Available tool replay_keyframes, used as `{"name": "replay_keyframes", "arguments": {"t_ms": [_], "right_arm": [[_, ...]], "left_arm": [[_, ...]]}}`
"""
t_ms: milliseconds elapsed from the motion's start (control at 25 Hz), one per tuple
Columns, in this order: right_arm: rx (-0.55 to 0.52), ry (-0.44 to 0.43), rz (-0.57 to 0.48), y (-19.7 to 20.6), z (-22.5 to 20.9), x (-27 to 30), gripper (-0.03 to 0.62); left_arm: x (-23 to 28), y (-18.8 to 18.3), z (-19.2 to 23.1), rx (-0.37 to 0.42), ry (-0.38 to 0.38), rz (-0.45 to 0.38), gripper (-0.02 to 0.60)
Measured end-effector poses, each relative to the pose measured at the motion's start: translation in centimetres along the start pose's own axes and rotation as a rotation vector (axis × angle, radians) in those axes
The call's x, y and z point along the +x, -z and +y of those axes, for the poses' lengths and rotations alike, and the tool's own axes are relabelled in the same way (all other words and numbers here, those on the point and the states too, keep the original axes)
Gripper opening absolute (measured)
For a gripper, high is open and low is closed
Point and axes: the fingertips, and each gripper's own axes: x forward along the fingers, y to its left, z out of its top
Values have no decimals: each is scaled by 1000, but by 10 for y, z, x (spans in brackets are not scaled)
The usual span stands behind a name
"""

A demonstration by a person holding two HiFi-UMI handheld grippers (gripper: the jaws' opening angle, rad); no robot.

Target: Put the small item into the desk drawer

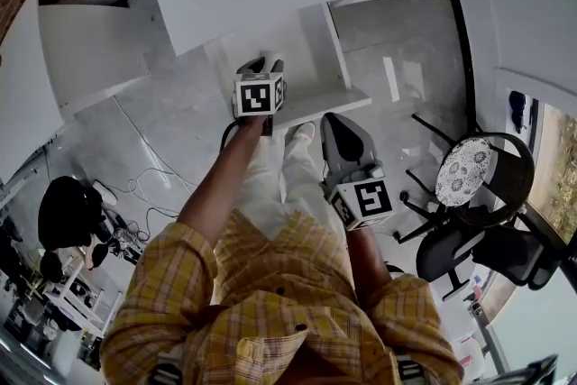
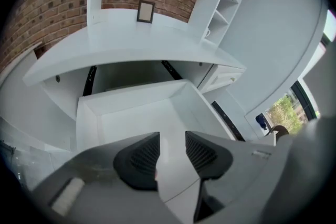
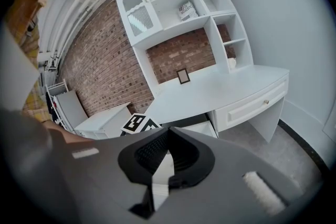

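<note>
Head view: looking down past a yellow checked shirt (image 1: 270, 302). Left gripper (image 1: 262, 65) held out over the open desk drawer (image 1: 335, 50). Right gripper (image 1: 335, 123) held lower and further back, apart from the drawer.

Left gripper view: fingers (image 2: 142, 157) wide apart, holding nothing, pointing down into the drawer. White drawer floor bare in the part on show. White desk (image 2: 131, 39) above, with a little picture frame (image 2: 145, 11) against the brick wall (image 2: 52, 8).

Right gripper view: fingers (image 3: 149, 152) closed, tips touching, nothing clearly held. Same desk and open drawer out in front.

Small item: not seen in any view, so no telling where. Probably the end of the putting-in step. Next, most likely: check for the item inside, then push the drawer front straight in, keeping fingers out of the gap.
</note>
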Motion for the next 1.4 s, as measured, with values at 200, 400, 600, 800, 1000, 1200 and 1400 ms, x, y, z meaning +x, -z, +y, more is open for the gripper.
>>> {"name": "replay_keyframes", "arguments": {"t_ms": [200,400,600,800,1000,1200,1400], "right_arm": [[-38,-10,-44,-19,6,-17,-2],[-60,-29,-81,-39,17,-33,-2],[-77,-49,-103,-55,25,-53,-2],[-85,-45,-128,-72,28,-71,-2],[-79,-55,-170,-90,40,-87,-2],[-84,-62,-219,-107,53,-105,-2],[-98,-60,-255,-118,64,-122,-2]], "left_arm": [[-40,-16,-20,13,27,-86,133],[-87,-27,-43,43,40,-158,107],[-127,-34,-62,67,41,-227,43],[-172,-40,-76,112,29,-303,5],[-218,-46,-88,136,20,-393,5],[-261,-51,-102,133,44,-484,3],[-298,-53,-116,143,67,-568,3]]}}
